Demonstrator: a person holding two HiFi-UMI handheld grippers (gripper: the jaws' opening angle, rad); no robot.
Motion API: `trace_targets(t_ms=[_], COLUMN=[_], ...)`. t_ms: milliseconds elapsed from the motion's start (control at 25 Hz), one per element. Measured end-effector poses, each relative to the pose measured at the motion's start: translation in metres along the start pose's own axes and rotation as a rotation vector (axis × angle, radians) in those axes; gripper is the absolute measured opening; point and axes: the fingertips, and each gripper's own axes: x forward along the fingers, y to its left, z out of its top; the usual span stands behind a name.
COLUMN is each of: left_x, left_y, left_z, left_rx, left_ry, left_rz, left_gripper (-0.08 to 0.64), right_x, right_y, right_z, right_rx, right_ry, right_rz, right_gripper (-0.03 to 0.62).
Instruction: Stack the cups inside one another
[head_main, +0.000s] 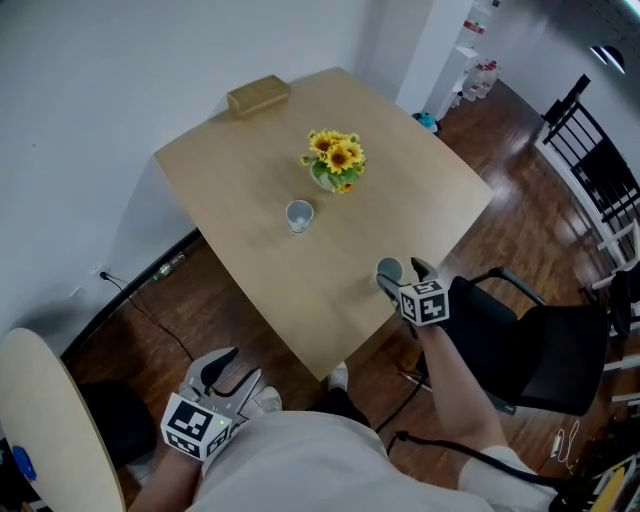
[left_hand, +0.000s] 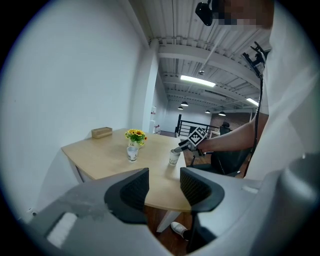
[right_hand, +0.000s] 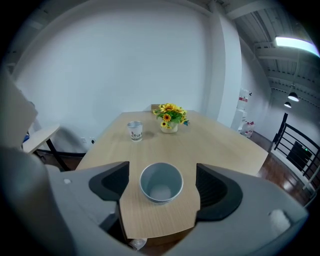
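Note:
Two pale cups stand on the wooden table (head_main: 250, 170). One cup (head_main: 299, 215) (right_hand: 134, 131) (left_hand: 132, 153) stands mid-table, near the flowers. The other cup (head_main: 389, 270) (right_hand: 161, 182) (left_hand: 174, 157) is at the near right edge. My right gripper (head_main: 398, 272) (right_hand: 161, 171) is open, with a jaw on either side of that cup and a gap on both sides. The cup looks empty inside. My left gripper (head_main: 243, 368) (left_hand: 164, 180) hangs open over the floor, short of the table's near corner, with nothing between its fingers.
A vase of sunflowers (head_main: 337, 160) stands just beyond the middle cup. A brown box (head_main: 259, 95) lies at the far corner. A black chair (head_main: 530, 345) stands right of the table, a round pale tabletop (head_main: 40, 420) at lower left, and a cable (head_main: 150, 315) on the floor.

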Motion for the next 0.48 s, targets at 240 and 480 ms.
trace_targets(t_ms=[240, 480], left_x=[0.007, 0.009], left_y=[0.0, -0.006], left_z=[0.005, 0.009], left_rx=[0.01, 0.011], left_ry=[-0.023, -0.046], left_rz=[-0.021, -0.042], left_gripper=[0.22, 0.219], right_x=[-0.02, -0.023], right_y=[0.014, 0.068], right_z=[0.025, 0.067], right_rx=[-0.006, -0.045], right_ry=[-0.058, -0.128], right_rz=[0.01, 0.083], right_gripper=[0.413, 0.413])
